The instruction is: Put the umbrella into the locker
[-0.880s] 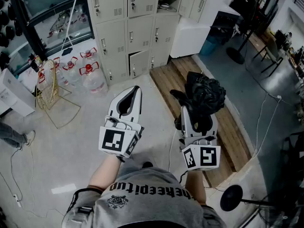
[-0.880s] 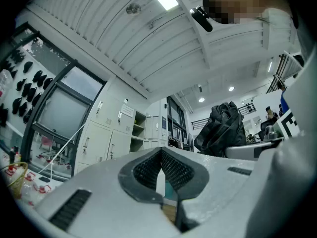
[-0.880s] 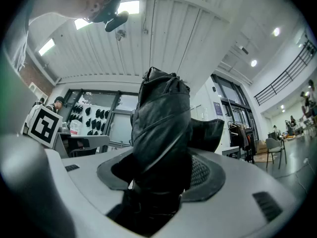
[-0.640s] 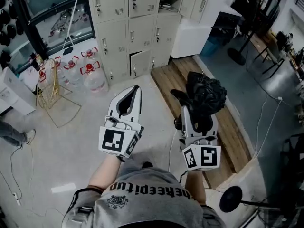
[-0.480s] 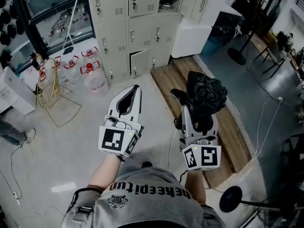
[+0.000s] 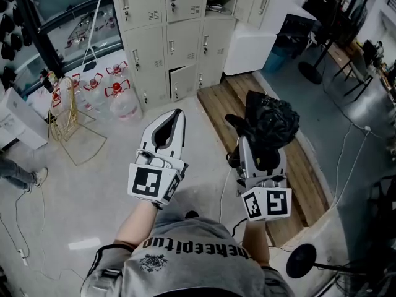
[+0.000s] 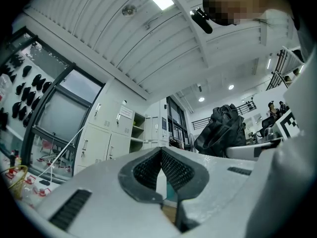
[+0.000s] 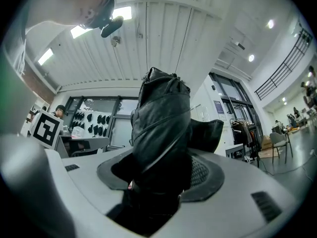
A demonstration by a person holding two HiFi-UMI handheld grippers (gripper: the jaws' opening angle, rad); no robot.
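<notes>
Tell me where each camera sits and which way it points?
Head view: on the person's head, looking steeply down at the floor, lockers, both forearms, left gripper and right gripper.
Left gripper view: on the left gripper, looking up along its shut jaws at the ceiling; the person's head shows above.
Right gripper view: on the right gripper, looking up along jaws clamped on the umbrella; the head shows top left.
Shared: the umbrella in all three; the lockers in head and left gripper views.
</notes>
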